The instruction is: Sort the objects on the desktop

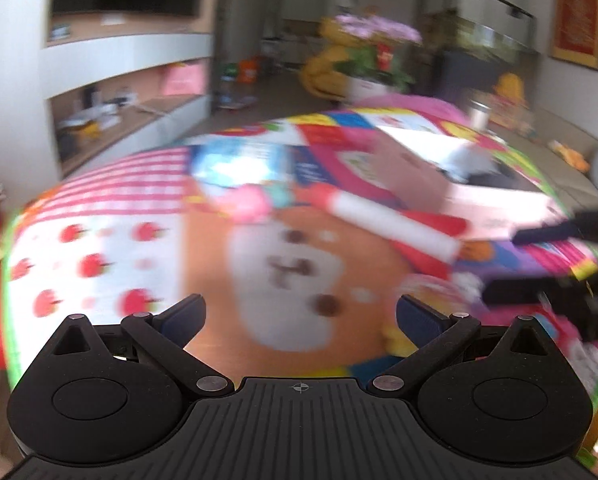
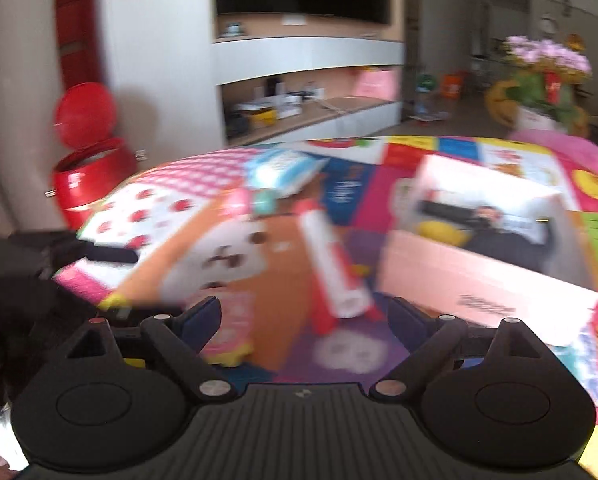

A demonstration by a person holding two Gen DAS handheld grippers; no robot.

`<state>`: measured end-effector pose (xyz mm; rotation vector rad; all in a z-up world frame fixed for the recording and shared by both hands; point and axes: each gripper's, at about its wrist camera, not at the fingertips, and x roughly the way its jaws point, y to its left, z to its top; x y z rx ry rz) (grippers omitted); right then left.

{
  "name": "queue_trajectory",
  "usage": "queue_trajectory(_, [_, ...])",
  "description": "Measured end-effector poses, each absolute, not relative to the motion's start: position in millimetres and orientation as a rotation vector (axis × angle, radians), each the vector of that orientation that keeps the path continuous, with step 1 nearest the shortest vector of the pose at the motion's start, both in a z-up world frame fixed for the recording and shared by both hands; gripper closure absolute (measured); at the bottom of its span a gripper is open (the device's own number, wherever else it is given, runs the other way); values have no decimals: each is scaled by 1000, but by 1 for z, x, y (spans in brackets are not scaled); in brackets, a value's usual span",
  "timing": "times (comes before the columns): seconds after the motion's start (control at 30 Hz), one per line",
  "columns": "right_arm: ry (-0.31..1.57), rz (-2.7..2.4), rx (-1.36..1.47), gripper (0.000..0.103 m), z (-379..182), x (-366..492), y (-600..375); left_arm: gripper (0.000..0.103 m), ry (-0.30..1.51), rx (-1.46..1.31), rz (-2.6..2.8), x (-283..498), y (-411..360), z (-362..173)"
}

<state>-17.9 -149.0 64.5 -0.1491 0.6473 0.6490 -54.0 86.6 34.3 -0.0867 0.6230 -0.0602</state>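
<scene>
Both views are smeared with blur, but the layout reads: the pink box (image 2: 479,280) sits ahead and right of the right gripper (image 2: 305,316), with dark things already inside it. The red-and-white tube (image 2: 331,264) lies on the colourful mat (image 2: 283,340) just ahead of the right gripper, long axis running away from it, near end roughly between the wide, empty jaws. The left gripper (image 1: 301,314), also wide and empty, has the tube (image 1: 395,224) farther off, ahead-right. Right looks nearer.
</scene>
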Motion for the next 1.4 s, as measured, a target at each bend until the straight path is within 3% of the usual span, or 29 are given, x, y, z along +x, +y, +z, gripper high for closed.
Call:
queue_trajectory(0.2, [662, 722, -195, 14, 44, -24, -110, 0, 629, -191, 55, -47, 118, 32])
queue_trajectory(0.27, [665, 723, -214, 24, 37, -22, -102, 0, 625, -184, 60, -43, 117, 33])
queue_trajectory(0.33, [698, 732, -200, 43, 32, -18, -103, 0, 622, -168, 61, -34, 114, 33])
queue_trajectory(0.4, [718, 734, -171, 47, 29, -15, -109, 0, 623, -159, 63, -24, 110, 33])
queue_trajectory(0.97, [676, 195, 1, 47, 24, -12, -256, 0, 628, -141, 146, 107, 80, 14])
queue_trajectory(1.03, [677, 178, 30, 47, 22, -10, -261, 6, 633, -126, 169, 112, 80, 12])
queue_trajectory(1.07, [672, 178, 42, 47, 22, -10, -262, 19, 639, -120, 175, 114, 81, 11])
queue_trajectory(1.1, [668, 179, 52, 47, 21, -10, -262, 23, 650, -116, 176, 115, 82, 9])
queue_trajectory(1.17, [659, 181, 71, 43, 18, -11, -263, 24, 658, -115, 165, 113, 86, 7])
queue_trajectory(1.23, [658, 173, 85, 31, 15, -11, -264, 26, 653, -95, 161, 107, 87, 8])
queue_trajectory(1.4, [681, 146, 111, 24, 7, -4, -265, 27, 649, -58, 74, 77, 81, 16])
